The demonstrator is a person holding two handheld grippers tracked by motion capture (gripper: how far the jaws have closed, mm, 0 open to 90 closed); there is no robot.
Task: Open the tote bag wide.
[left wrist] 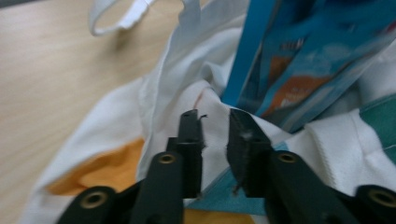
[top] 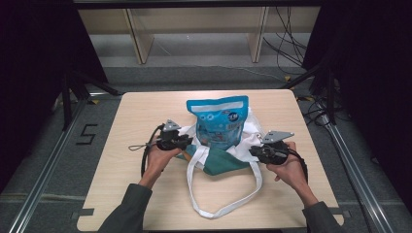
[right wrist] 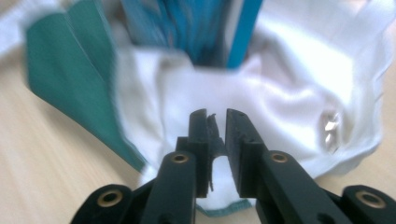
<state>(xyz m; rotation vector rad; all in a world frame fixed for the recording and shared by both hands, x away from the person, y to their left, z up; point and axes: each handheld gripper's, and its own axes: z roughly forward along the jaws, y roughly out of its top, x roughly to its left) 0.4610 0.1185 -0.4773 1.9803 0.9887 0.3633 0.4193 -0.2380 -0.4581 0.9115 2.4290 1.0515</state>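
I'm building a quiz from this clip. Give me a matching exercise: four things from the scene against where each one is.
1. blue pouch
2. tote bag
3. left tool
4. bag handle loop

a. pinching the bag's left edge
b. trailing toward the table's near edge
c. standing up out of the bag
d. lying at the table's middle

Pairs: 1-c, 2-d, 3-a, 4-b

Pouch [top: 218, 121] is showing bright blue with a white band along its top, white circles and dark print on the front, plus an orange patch low down. Tote bag [top: 228, 155] around the pouch is showing white with a teal-green panel, an orange patch, and white handles. Table [top: 145, 121] under the pouch is showing pale wood grain. Both grippers' jaws are showing black with brass-coloured rivets.
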